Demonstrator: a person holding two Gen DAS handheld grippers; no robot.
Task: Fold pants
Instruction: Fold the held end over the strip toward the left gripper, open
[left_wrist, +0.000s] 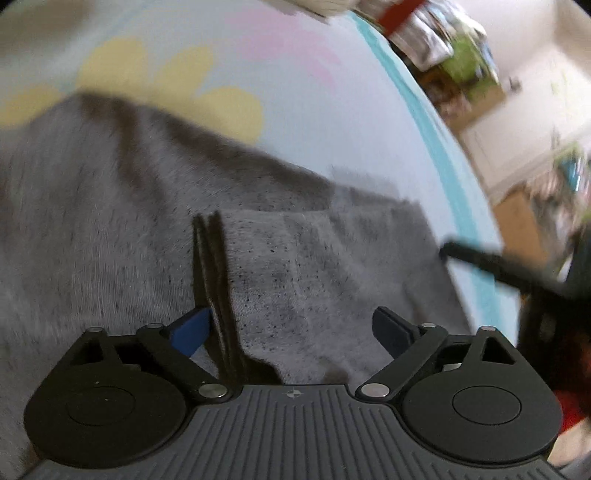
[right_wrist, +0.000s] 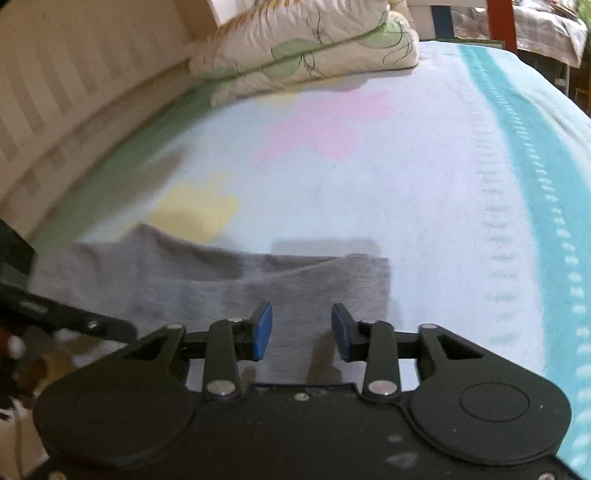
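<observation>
Grey heathered pants (left_wrist: 295, 258) lie folded on a pale bedspread (left_wrist: 295, 92) with yellow and pink flower shapes. My left gripper (left_wrist: 291, 325) hovers over them, jaws wide and open, with no fabric pinched. Two dark cords (left_wrist: 214, 277) run up beside its left pad. My right gripper (right_wrist: 303, 328) is over the right end of the pants (right_wrist: 184, 280), open, with its blue pads apart and flat fabric showing in the gap beyond them. The right gripper's dark finger (left_wrist: 498, 266) shows at the right of the left wrist view. The left gripper's arm (right_wrist: 55, 314) shows at the left of the right wrist view.
A folded floral quilt (right_wrist: 306, 48) lies at the head of the bed against a striped wall (right_wrist: 55, 92). A teal stripe (right_wrist: 535, 184) runs along the bedspread's right side near the bed's edge. Blurred furniture and clutter (left_wrist: 461, 55) stand beyond that edge.
</observation>
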